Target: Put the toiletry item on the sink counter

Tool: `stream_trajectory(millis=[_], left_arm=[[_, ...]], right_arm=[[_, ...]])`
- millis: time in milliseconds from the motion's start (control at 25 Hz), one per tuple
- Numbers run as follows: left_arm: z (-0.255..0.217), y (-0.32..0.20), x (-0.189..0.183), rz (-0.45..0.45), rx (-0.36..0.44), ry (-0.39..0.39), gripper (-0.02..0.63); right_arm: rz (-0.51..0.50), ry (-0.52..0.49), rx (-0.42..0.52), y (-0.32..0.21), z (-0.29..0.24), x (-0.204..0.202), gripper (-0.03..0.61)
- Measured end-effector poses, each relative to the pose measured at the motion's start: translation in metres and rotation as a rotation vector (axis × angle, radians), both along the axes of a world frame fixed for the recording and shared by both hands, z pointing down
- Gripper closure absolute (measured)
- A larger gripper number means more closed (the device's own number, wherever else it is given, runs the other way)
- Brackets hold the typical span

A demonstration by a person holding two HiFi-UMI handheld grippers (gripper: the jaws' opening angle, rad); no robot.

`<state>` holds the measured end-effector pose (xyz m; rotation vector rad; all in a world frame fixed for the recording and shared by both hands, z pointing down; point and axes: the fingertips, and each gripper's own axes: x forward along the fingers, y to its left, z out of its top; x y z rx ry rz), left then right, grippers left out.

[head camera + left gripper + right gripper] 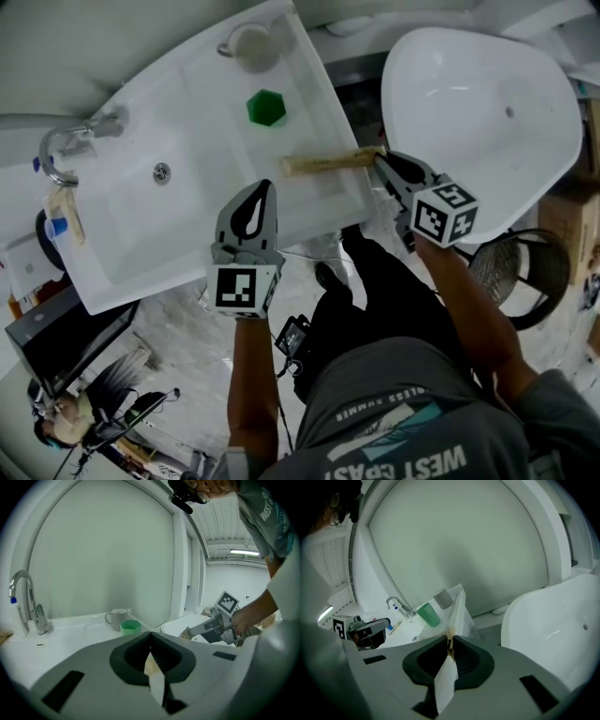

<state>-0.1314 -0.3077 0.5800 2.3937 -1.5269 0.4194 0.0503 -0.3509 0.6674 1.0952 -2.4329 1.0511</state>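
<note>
toiletry item [323, 162], a slim tan stick-like piece, is lying level over the right-hand margin of the bench [211, 112], just short of the green cup [266, 108]. whether it is resting on the surface or hanging just above it is not showing. right hand-held gripper [382, 161] is pinching its outer end, jaws nearly together on it. left hand-held gripper [264, 187] is hovering closed and empty over the bench's front edge. judgement: the item is looking light, stiff and probably smooth, so an end grip is leaving it free to swing or slip. a hold nearer mid-length, across the narrow faces, is appearing safer. breakage risk is seeming low.
</note>
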Motion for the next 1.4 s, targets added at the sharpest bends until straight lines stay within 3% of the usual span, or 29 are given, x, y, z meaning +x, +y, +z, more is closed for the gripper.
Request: stream_trajectory(millis=[480,1120,1400], left_arm=[[-0.046,0.013,-0.009,-0.002,0.073,-0.016,0.611],[-0.102,0.037,-0.032,-0.048,0.169,-0.001,0.611],[-0.118,0.039,-0.043,-0.071,0.197,0.001,0.611]], right_arm=[[0.024,-0.041,0.086,0.002,-0.061,0.000,0.532],[0.016,-0.074,0.275,-0.007,-0.168,-0.016,0.543],[-0.014,-0.089,0.310,-0.014,-0.191,-0.035,0.543]])
